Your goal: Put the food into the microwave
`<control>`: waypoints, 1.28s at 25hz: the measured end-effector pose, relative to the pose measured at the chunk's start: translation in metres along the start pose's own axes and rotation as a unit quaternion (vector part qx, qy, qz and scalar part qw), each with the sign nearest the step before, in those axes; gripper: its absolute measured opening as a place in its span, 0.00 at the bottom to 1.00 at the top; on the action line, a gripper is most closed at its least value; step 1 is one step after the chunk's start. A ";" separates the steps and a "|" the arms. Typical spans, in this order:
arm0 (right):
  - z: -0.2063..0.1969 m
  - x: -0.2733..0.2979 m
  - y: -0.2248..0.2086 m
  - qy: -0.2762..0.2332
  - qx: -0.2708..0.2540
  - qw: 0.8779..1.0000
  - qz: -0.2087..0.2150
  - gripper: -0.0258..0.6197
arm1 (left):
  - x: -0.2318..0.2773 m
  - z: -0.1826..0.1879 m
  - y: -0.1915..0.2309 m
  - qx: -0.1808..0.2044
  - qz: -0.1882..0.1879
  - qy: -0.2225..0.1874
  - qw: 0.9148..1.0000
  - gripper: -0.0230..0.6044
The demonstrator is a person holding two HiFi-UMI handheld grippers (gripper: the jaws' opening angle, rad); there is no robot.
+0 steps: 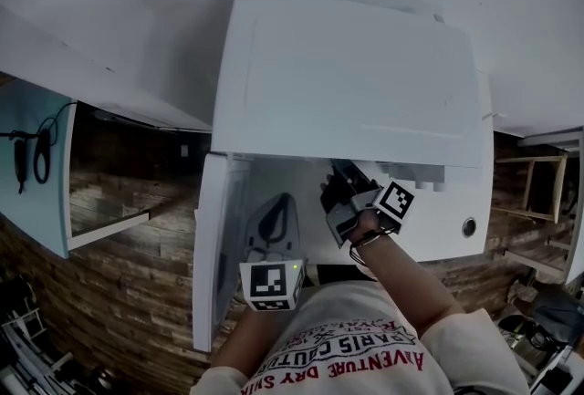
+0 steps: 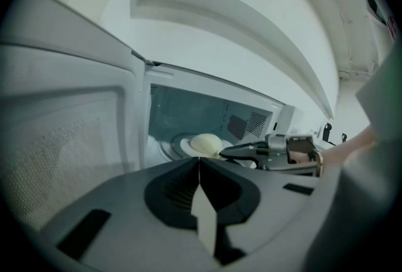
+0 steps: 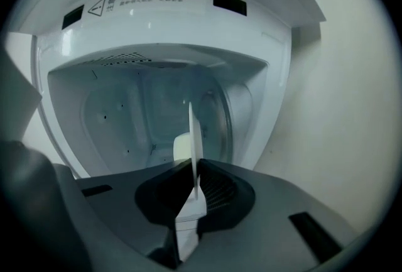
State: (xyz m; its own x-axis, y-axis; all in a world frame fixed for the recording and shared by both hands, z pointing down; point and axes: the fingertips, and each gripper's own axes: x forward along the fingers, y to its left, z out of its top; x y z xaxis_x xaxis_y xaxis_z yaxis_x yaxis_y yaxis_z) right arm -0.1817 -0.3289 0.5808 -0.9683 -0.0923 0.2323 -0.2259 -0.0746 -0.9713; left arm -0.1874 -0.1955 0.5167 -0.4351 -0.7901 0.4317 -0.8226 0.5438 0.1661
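The right tongs [image 2: 223, 152] are clenched on the rim of the plate [image 2: 183, 146] to hold the pale bun [image 2: 206, 143] level inside the microwave [image 1: 347, 83], while the left tongs [image 2: 199, 167], pressed together on nothing, hang just outside the microwave, likely to stay clear.

I logged: plate [image 3: 194, 126] sat in microwave [image 1: 356, 83], rim between right gripper [image 3: 191, 171] jaws; food [image 2: 205, 142] on it, ahead; door [image 2: 63, 139] left of left gripper [image 2: 199, 167] jaws.
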 end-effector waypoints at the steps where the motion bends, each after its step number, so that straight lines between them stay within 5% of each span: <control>1: 0.001 0.002 -0.001 -0.002 -0.002 1.000 -0.002 0.09 | 0.000 -0.001 0.001 0.000 0.001 0.001 1.000 0.05; 17: 0.007 0.023 -0.003 -0.023 -0.034 0.999 -0.034 0.09 | 0.000 -0.007 0.004 0.002 -0.007 0.010 1.000 0.05; 22: 0.002 0.022 -0.001 0.005 -0.108 0.993 -0.045 0.09 | -0.002 -0.011 0.003 0.004 -0.014 0.016 1.000 0.05; 25: -0.006 0.022 0.007 0.034 -0.159 0.986 -0.033 0.19 | -0.005 -0.013 0.004 0.004 -0.014 0.019 1.000 0.05; 28: -0.017 0.021 0.012 0.076 -0.248 0.965 -0.030 0.30 | -0.006 -0.017 0.002 0.006 -0.019 0.023 1.000 0.05; 32: -0.025 0.018 0.009 0.131 -0.415 0.897 -0.073 0.37 | -0.008 -0.020 0.001 0.009 -0.023 0.027 0.999 0.05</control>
State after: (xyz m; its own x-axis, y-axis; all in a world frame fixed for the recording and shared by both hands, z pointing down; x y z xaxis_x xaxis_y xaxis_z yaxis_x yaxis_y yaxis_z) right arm -0.2038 -0.3061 0.5748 -0.8890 0.1026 0.4463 -0.2497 0.7084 -0.6601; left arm -0.1771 -0.1831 0.5316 -0.3777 -0.7973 0.4708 -0.8477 0.5023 0.1706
